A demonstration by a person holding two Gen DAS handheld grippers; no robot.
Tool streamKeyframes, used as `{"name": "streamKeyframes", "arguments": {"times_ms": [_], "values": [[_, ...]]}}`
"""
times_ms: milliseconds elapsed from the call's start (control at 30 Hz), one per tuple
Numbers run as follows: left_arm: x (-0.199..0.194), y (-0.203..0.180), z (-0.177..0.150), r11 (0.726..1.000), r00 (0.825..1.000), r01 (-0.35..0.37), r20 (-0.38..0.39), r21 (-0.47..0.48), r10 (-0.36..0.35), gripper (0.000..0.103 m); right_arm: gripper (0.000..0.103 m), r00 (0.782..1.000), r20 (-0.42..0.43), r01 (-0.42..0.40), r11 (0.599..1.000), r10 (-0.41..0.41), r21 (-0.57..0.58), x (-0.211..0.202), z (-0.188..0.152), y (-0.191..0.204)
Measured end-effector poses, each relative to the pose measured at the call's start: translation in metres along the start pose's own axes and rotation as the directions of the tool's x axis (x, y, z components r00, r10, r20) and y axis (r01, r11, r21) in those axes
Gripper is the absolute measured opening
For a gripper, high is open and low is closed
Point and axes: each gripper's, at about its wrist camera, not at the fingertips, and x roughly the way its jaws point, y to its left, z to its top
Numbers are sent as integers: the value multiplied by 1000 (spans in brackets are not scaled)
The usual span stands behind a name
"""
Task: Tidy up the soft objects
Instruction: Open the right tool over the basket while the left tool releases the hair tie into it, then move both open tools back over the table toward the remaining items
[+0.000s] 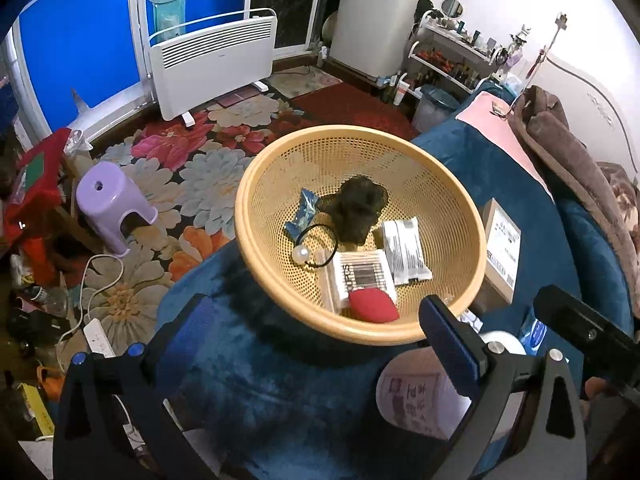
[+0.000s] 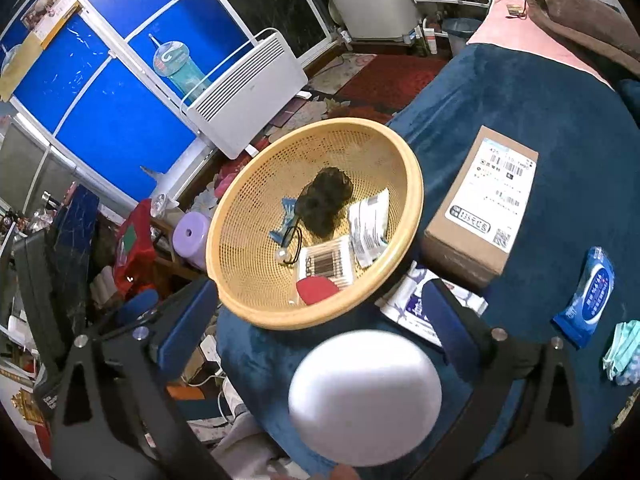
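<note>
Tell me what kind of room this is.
Most likely a lived-in bedroom at home: a bed under a blue plush blanket, a white panel heater on a floral carpet, and a white shelf rack of cosmetics.

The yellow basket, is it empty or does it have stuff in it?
Not empty. The yellow basket holds a red sponge, a hair tie and some packets.

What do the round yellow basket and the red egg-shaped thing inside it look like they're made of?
Round yellow basket: moulded plastic, probably, with a glossy smooth rim and evenly perforated walls. Red egg-shaped thing: matte and seamless, likely a foam makeup sponge, though that's uncertain.
</note>
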Motion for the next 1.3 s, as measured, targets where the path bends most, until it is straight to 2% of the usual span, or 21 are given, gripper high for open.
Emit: {"name": "streamKeyframes", "arguments": {"times_ms": [633, 1300], "values": [[-40, -27, -28, 999, 1000, -17, 17, 45, 17, 102, 103, 999, 36, 6, 1000, -5, -17, -43, -24, -9], [-66, -75, -70, 991, 1000, -1, 15, 133, -1, 102, 103, 998, 56, 28, 999, -30, 33, -85, -65, -47]]}}
